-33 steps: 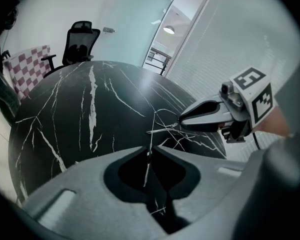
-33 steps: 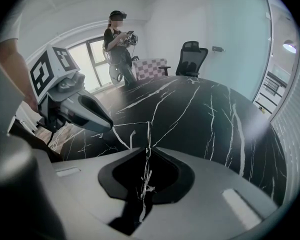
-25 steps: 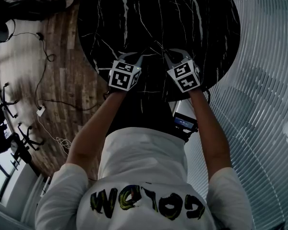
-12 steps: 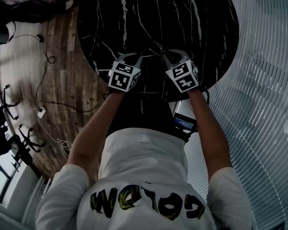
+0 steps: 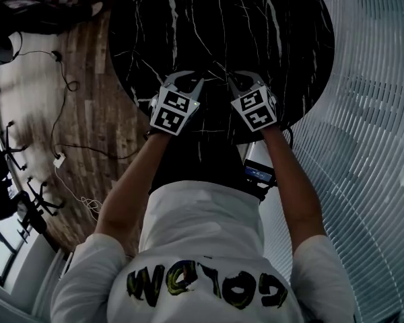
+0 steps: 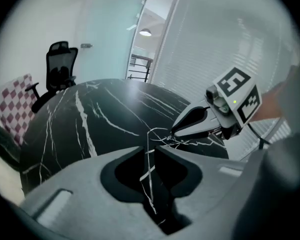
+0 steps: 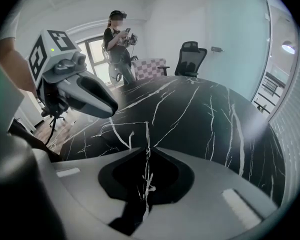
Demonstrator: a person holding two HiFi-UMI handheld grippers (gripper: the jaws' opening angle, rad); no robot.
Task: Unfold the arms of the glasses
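Black marble table (image 5: 256,19), office chair (image 7: 191,54) beyond (checked chair (image 7: 152,64) beside), glasses (image 7: 147,134) apparently wire-thin

A round black marble worktop (image 5: 256,25) with white veins stands on a wooden plank floor (image 5: 94,59) strewn with cables (image 5: 66,79); pale slatted blinds (image 5: 370,113) run along one side; beyond its far edge stand a black office chair (image 6: 60,66) and a checked chair (image 6: 10,96); a ceiling lamp (image 6: 145,33) glows.
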